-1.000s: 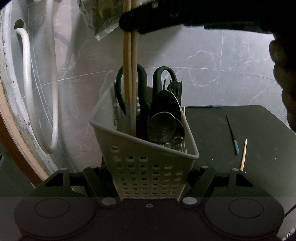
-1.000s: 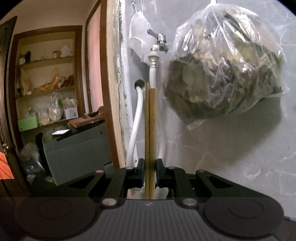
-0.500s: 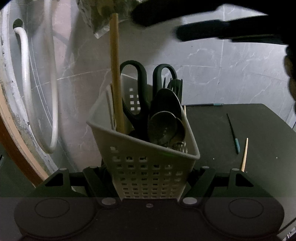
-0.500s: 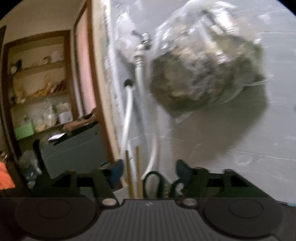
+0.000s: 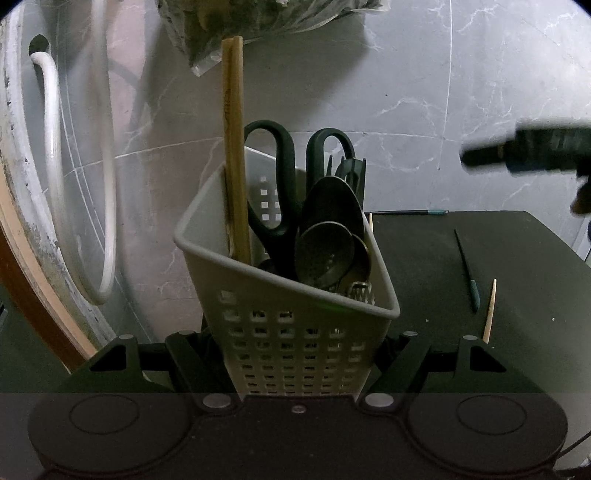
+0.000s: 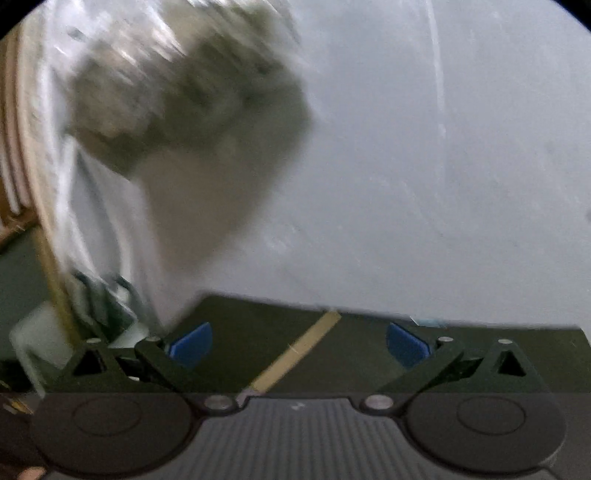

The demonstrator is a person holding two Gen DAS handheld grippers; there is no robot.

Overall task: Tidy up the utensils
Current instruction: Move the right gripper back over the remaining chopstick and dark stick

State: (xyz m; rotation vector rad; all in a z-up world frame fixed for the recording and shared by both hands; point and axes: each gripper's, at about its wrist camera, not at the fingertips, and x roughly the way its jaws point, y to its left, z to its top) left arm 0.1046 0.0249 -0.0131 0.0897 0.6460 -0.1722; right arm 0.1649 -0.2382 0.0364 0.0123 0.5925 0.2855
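Observation:
My left gripper [image 5: 295, 354] is shut on a white perforated utensil basket [image 5: 295, 325] and holds it tilted. In the basket stand two wooden chopsticks [image 5: 233, 155], black-handled scissors [image 5: 280, 184], dark spoons [image 5: 328, 229] and a fork. My right gripper [image 6: 299, 347] is open and empty, blue pads [image 6: 192, 345] wide apart; it shows at the right edge of the left wrist view [image 5: 524, 155]. Below it a wooden chopstick [image 6: 295, 350] lies on the dark table [image 6: 369, 332]. The right wrist view is blurred.
On the table to the right lie a thin dark stick with a teal tip [image 5: 466, 269], a wooden stick [image 5: 489, 312] and another dark teal-tipped stick [image 5: 410, 212] by the wall. A white hose [image 5: 51, 147] and a plastic bag [image 5: 266, 22] hang on the marble wall.
My right gripper let go of the two chopsticks, which now stand in the basket. It opened and swung away to the right and down over the table.

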